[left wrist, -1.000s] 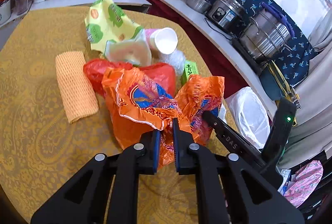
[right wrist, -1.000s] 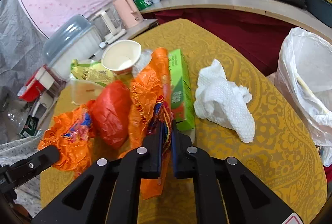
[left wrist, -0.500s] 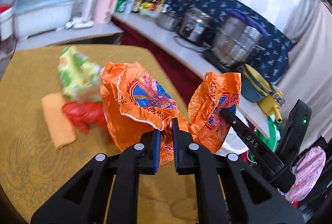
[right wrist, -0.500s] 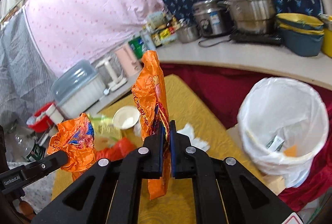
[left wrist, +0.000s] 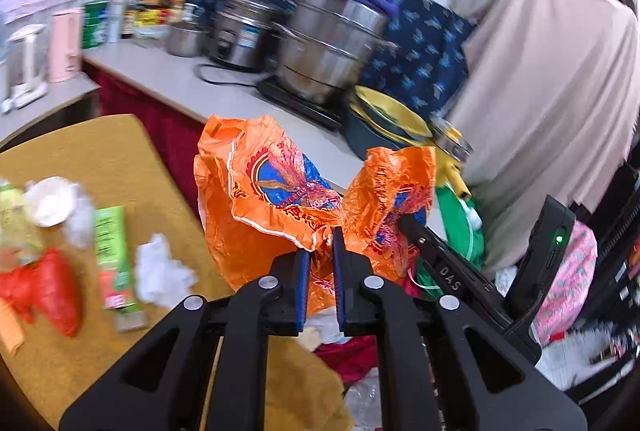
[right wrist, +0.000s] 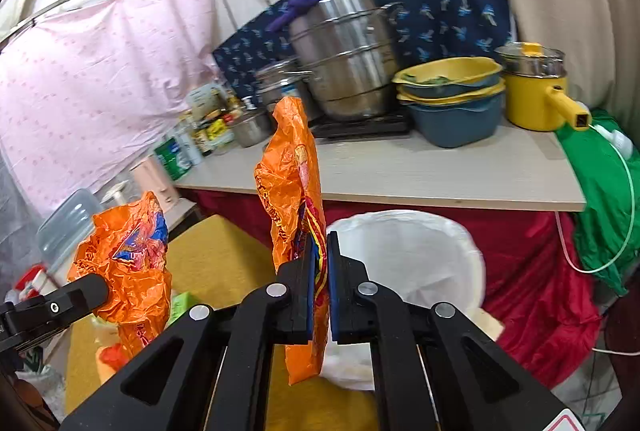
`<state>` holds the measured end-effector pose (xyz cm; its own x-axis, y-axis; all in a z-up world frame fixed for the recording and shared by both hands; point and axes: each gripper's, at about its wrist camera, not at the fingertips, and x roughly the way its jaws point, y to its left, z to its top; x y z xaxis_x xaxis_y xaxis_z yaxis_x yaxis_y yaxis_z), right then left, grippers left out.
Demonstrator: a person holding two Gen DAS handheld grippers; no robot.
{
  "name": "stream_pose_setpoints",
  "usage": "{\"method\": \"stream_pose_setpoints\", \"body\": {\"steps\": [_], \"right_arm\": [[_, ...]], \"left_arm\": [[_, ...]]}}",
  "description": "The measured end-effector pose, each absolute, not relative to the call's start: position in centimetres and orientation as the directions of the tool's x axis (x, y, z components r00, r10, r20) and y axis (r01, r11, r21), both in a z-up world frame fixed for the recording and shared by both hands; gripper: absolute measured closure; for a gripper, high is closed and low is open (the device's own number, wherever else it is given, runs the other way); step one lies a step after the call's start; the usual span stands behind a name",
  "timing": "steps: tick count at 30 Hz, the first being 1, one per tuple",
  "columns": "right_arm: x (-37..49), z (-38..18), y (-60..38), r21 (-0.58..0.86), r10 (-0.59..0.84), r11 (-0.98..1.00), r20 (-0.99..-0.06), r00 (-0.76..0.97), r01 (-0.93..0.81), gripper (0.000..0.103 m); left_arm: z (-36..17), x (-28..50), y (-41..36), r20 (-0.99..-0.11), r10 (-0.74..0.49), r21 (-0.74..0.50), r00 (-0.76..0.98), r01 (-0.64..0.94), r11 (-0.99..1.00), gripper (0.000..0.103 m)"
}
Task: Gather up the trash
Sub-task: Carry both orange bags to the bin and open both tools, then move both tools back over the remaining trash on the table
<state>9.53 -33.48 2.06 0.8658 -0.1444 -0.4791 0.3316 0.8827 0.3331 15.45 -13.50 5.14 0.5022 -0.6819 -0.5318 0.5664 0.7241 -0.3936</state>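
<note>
My left gripper (left wrist: pixel 318 243) is shut on a crumpled orange plastic bag (left wrist: pixel 260 199), held up in the air past the table's right edge. My right gripper (right wrist: pixel 320 259) is shut on a second orange bag (right wrist: pixel 292 167), which hangs upright in front of a white-lined trash bin (right wrist: pixel 420 251). From the left wrist view the right gripper (left wrist: pixel 400 221) shows at the right with its bag (left wrist: pixel 388 187). The right wrist view shows the left gripper (right wrist: pixel 102 285) and its bag (right wrist: pixel 124 263) at the lower left.
On the yellow table (left wrist: pixel 100 151) lie a red bag (left wrist: pixel 52 287), a green box (left wrist: pixel 112 255), a white tissue (left wrist: pixel 160 271) and a paper cup (left wrist: pixel 50 201). Behind the bin runs a counter (right wrist: pixel 400 175) with steel pots, yellow bowls (right wrist: pixel 448 75) and a green cloth (right wrist: pixel 600 191).
Both grippers rose off the table with their orange bags and swung right toward the bin. The remaining trash slid to the left of the left wrist view.
</note>
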Motion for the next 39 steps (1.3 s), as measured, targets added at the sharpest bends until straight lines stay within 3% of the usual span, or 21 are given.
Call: {"method": "stream_pose_setpoints", "body": {"steps": [12,15,17,21,23,39], "right_arm": [[9.8,-1.6,-39.0,0.326,-0.196,0.847,-0.542,0.817,0.420,0.097],[10.6,-2.3,-39.3,0.327,-0.188,0.845,-0.558,0.808,0.422,0.093],[10.8,-2.5,-39.1,0.324,-0.196,0.843,-0.557,0.807,0.429,0.090],[10.8,-2.1,-38.8,0.340,-0.204,0.836,-0.535,0.820,0.430,0.067],[10.6,-1.6,-38.5,0.345,-0.205,0.838,-0.521,0.829,0.424,0.064],[9.9,2.3,-32.3,0.330,-0.131,0.893,-0.459,0.879,0.306,0.054]], "left_arm": [[0.7,18.7,-22.0,-0.615,-0.673,-0.374,0.412,0.599,0.708,0.092],[-0.4,19.8,-22.8,-0.630,-0.665,-0.379,0.400,0.589,0.714,0.090],[-0.8,20.0,-22.7,-0.632,-0.659,-0.379,0.408,0.579,0.721,0.082],[-1.0,20.2,-21.7,-0.627,-0.624,-0.358,0.467,0.539,0.763,0.053],[-0.8,20.3,-20.8,-0.620,-0.614,-0.364,0.488,0.514,0.777,0.045],[1.9,19.7,-12.4,-0.584,-0.478,-0.312,0.656,0.362,0.878,0.027]]}}
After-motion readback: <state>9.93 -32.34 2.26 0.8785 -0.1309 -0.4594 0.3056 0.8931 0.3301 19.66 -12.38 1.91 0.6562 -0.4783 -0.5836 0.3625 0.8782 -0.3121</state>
